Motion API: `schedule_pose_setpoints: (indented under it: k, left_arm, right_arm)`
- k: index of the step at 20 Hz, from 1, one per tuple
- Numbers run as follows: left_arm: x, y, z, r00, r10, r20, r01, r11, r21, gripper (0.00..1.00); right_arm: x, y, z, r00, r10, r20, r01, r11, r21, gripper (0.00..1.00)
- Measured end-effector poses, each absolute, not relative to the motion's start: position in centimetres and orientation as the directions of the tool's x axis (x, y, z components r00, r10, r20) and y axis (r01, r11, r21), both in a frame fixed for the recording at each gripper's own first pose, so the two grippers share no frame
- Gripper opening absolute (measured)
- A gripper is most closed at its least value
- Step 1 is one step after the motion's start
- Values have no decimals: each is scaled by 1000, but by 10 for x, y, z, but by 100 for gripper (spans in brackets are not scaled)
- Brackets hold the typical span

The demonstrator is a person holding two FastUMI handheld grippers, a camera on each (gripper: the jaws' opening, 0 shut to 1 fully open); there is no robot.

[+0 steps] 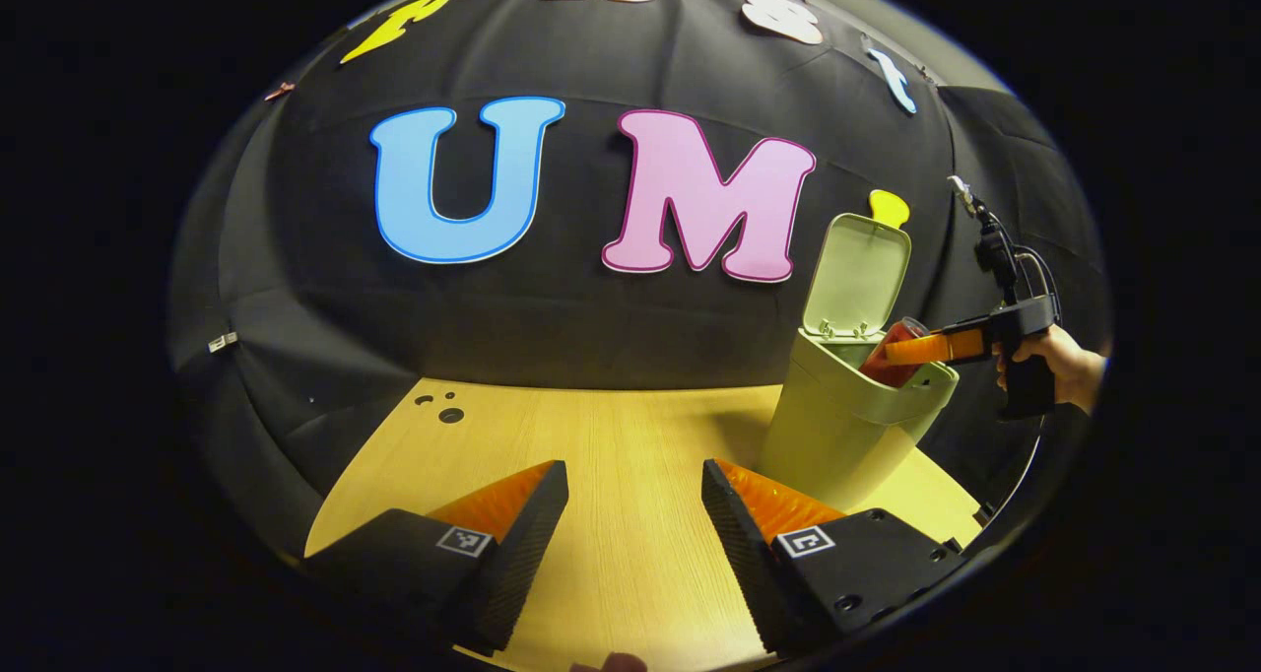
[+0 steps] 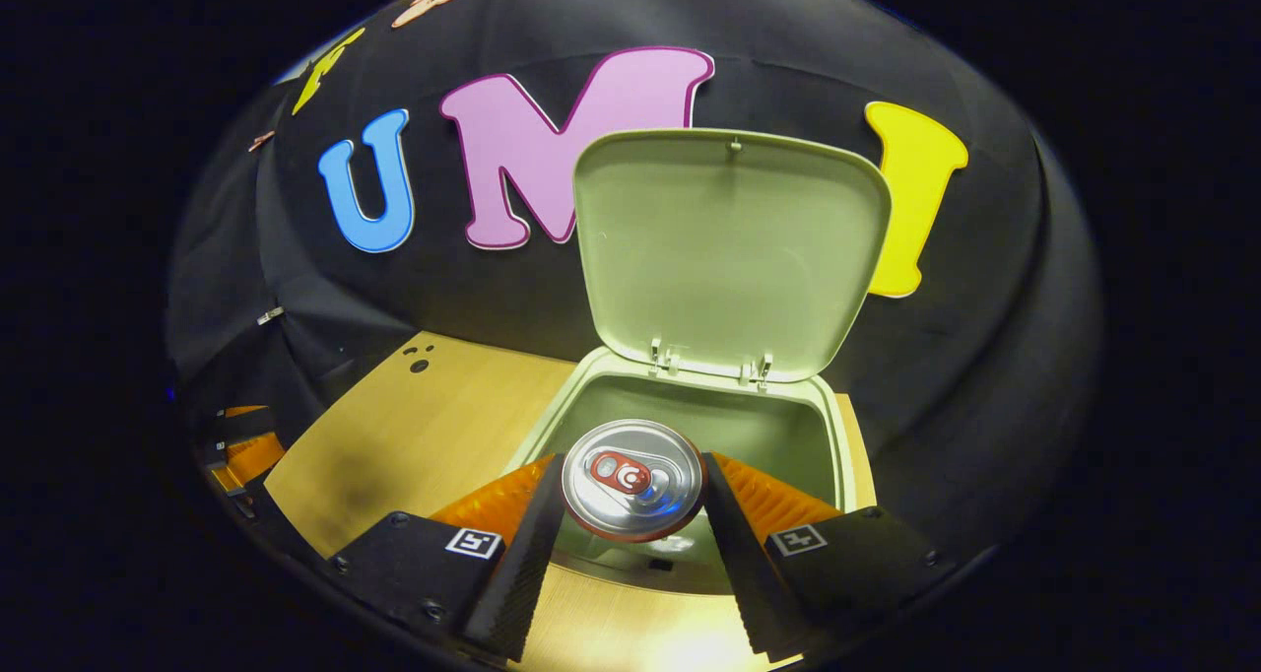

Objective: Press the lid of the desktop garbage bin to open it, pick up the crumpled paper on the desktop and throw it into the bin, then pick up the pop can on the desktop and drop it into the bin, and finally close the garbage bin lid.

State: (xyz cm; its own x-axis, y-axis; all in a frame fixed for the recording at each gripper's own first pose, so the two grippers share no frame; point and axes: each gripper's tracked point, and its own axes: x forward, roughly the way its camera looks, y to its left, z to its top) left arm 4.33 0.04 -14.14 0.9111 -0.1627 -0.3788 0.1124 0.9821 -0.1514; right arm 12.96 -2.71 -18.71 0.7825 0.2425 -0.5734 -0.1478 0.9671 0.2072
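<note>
Over open bin [image 2: 837, 436], right gripper [image 2: 630, 514] clamps pop can [image 2: 632, 480]; left gripper [image 1: 635, 514] agape, empty

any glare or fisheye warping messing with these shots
Right gripper view: glare glints on the pop can top held in the right tongs; the bin lid bulges from fisheye. Left gripper view: the table edge curves, the bin leans near the rim; both are sharp.

surface: wooden table [image 1: 630, 514] | on it: green bin [image 1: 837, 426], right side, lid up
</note>
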Motion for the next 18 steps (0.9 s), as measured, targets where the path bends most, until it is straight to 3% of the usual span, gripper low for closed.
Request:
schedule_pose_setpoints:
  k: [12, 18]
  left_arm:
    - [45, -2, -144, 908, -161, -386, 108, 982, -156, 89]
    - [43, -2, -143, 909, -162, -383, 111, 982, -151, 89]
  right_arm:
    - [133, -27, -213, 728, 247, -639, -107, 962, 250, 84]
    - [129, -32, -180, 782, 247, -573, -65, 945, 319, 91]
